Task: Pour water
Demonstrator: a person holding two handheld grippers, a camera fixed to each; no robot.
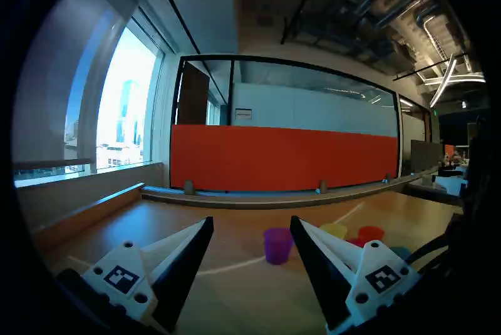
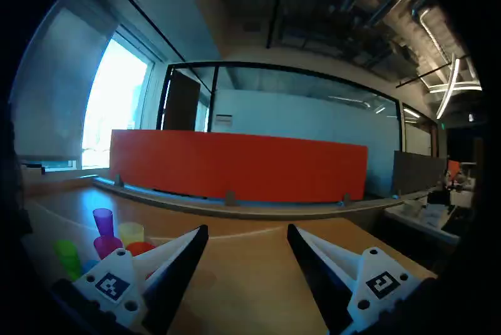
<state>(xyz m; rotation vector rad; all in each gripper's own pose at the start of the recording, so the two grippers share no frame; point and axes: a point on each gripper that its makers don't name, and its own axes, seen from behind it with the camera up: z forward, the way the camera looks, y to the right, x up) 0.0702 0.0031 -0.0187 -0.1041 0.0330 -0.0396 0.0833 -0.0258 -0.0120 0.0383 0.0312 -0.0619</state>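
Note:
In the left gripper view my left gripper (image 1: 250, 235) is open above the wooden table (image 1: 238, 297), nothing between its fingers. A purple cup (image 1: 277, 245) stands upright just ahead, near the right finger. Behind that finger sit a yellow cup (image 1: 334, 230) and a red cup (image 1: 371, 233). In the right gripper view my right gripper (image 2: 247, 241) is open and holds nothing. A cluster of cups stands to its left: purple cup (image 2: 103, 221), yellow cup (image 2: 131, 233), magenta cup (image 2: 107, 246), red cup (image 2: 139, 248) and green cup (image 2: 67, 257).
An orange partition panel (image 1: 282, 158) with glass above it runs along the table's far edge. A bright window (image 1: 125, 116) lies to the left. Desks with clutter (image 2: 438, 200) stand at the right. Bare tabletop (image 2: 250, 272) spreads ahead of my right gripper.

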